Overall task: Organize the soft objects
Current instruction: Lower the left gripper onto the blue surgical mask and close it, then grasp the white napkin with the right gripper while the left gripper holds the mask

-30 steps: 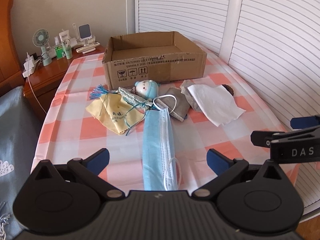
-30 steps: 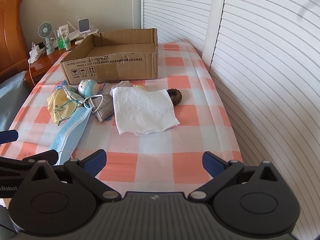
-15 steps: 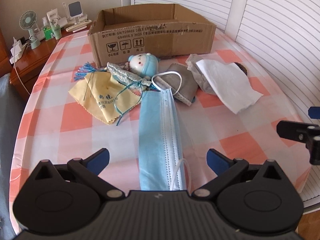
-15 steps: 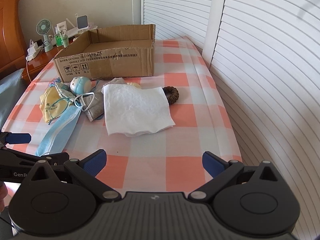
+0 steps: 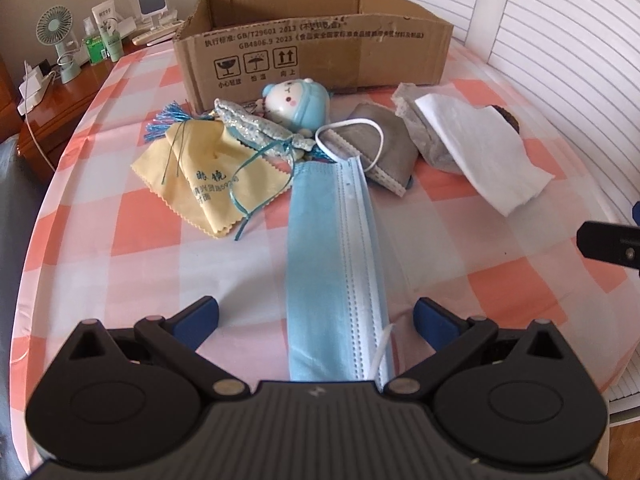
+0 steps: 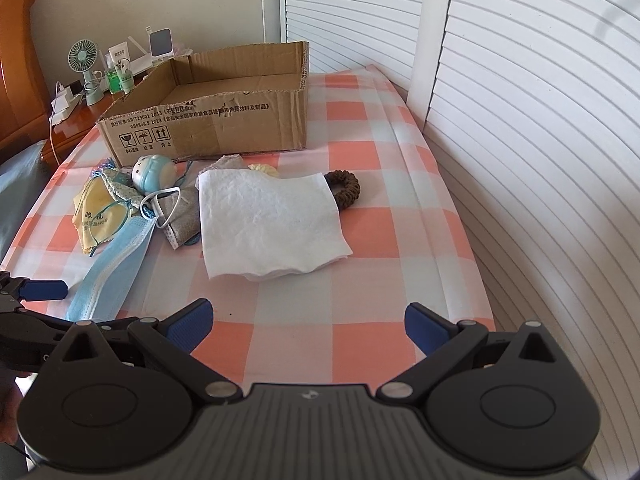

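Mask (image 5: 334,256) lay blue and flat on the checked table (image 5: 120,272), its long axis running straight from my left claw (image 5: 316,314) toward the box (image 5: 316,56) at the far edge. Its near end sat directly between my left fingers, which stood spread wide and held nothing; the far end touched the grey mask (image 5: 384,152) and tucked under the doll (image 5: 298,104) and its ribbons. My right claw (image 6: 308,322) was also spread and empty, hovering over bare cloth near the table's near edge, with the tissue (image 6: 268,224) ahead of it and the brown scrunchie (image 6: 346,188) peeking from the tissue's far right corner. The yellow cloth (image 5: 200,184) lay left of the mask, toward the left edge. The box looked empty from my right view.

I judged the left claw the nearer hand for the mask: it was lined up along the strip, so the fingers would have to close across its width at the near end. The pleated fabric seemed likely to slide or drag the grey mask's loop along.
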`<act>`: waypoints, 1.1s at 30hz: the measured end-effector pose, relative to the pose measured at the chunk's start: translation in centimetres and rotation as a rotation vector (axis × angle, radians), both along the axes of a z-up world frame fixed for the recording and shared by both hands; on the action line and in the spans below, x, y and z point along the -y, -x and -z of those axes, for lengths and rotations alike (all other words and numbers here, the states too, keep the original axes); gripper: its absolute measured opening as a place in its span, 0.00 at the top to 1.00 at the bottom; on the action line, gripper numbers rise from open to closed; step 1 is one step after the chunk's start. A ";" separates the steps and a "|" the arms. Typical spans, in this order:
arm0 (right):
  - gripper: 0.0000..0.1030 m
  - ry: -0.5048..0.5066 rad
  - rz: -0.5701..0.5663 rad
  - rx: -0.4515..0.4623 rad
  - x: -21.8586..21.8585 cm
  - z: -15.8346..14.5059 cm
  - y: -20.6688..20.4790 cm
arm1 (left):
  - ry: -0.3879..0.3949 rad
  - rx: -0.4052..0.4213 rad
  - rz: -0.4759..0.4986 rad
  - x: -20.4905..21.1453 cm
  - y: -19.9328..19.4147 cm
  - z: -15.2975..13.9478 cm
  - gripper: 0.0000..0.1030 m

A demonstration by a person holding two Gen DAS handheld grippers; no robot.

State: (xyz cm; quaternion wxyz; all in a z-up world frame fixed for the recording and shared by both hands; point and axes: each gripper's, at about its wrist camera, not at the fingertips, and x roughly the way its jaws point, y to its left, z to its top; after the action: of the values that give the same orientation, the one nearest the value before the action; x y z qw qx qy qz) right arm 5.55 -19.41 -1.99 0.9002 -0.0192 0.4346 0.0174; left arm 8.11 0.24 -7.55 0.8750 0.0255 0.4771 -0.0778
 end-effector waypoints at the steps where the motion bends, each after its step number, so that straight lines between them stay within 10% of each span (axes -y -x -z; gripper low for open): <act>1: 0.00 0.002 -0.001 -0.001 0.0 0.1 -0.1 | 0.002 0.004 -0.006 0.0 -0.1 0.0 0.00; 15: 0.00 -0.008 -0.003 -0.016 0.4 0.9 -1.1 | 0.042 0.039 -0.030 0.1 0.0 -0.3 0.12; 26: 0.00 -0.023 -0.044 -0.011 -0.2 1.3 -2.3 | 0.029 0.085 -0.028 0.2 0.4 -0.9 0.63; 33: 0.00 -0.051 -0.103 0.001 -0.5 1.7 -3.1 | -0.004 0.107 -0.024 0.3 0.6 -0.9 0.65</act>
State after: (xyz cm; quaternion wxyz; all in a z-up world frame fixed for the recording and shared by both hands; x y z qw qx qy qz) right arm 8.66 -18.96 -3.71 0.8986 -0.0188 0.4319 0.0748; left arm 7.55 -0.10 -6.62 0.9002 0.0256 0.4299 -0.0649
